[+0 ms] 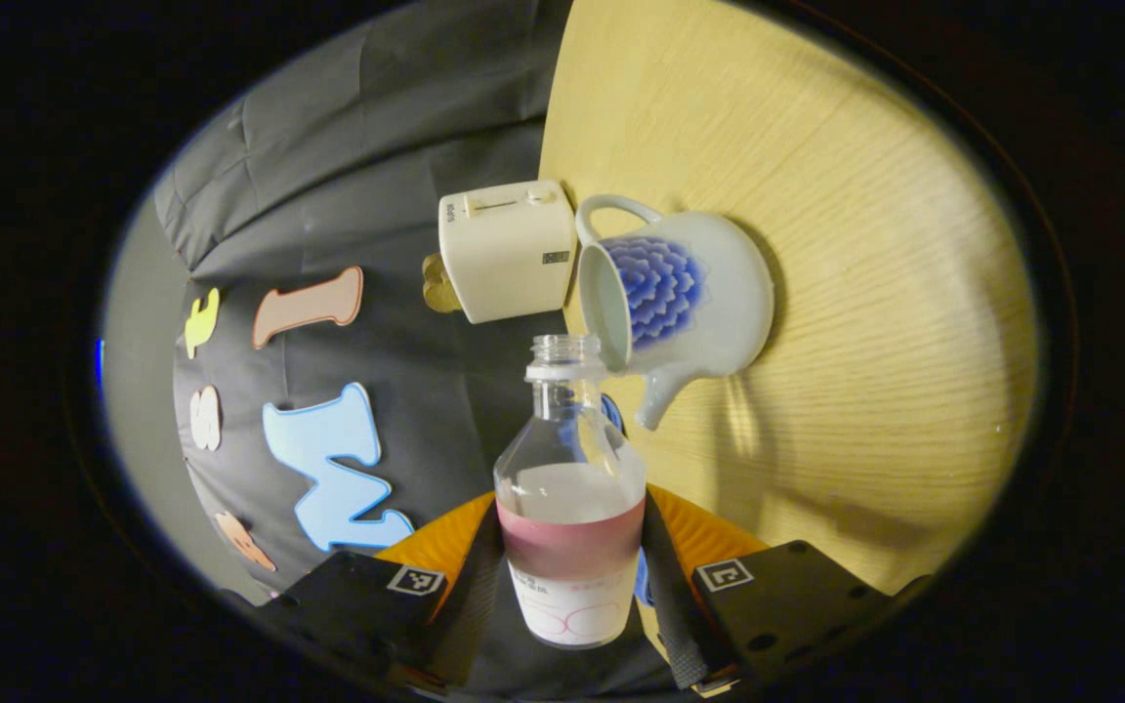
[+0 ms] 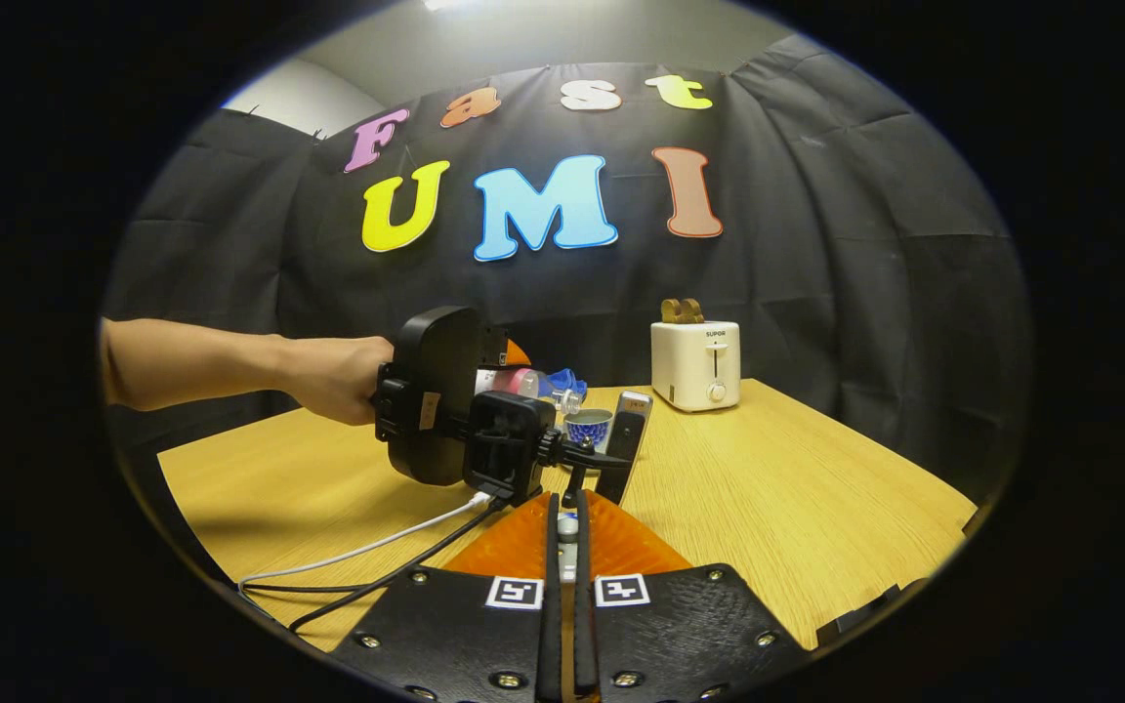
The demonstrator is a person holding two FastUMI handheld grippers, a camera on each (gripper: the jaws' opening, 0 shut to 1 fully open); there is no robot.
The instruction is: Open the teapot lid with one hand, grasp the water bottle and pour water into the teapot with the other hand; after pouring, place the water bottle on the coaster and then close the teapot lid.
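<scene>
The left gripper [image 1: 572, 586] pinches the clear plastic water bottle [image 1: 572, 517], tipped toward the open blue-patterned white ceramic teapot [image 1: 680, 293]; the mouth should sit over the opening before tipping further. The right gripper [image 2: 563, 576] seems pressed around something small, probably the lid.

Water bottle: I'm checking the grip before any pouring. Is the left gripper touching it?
Touching. The left gripper view shows both fingers of the left gripper pressed against opposite sides of the water bottle at its label.

White toaster [image 2: 695, 365] at the wooden table's [image 2: 797, 488] far edge, two cables [image 2: 367, 566] trailing across.
</scene>
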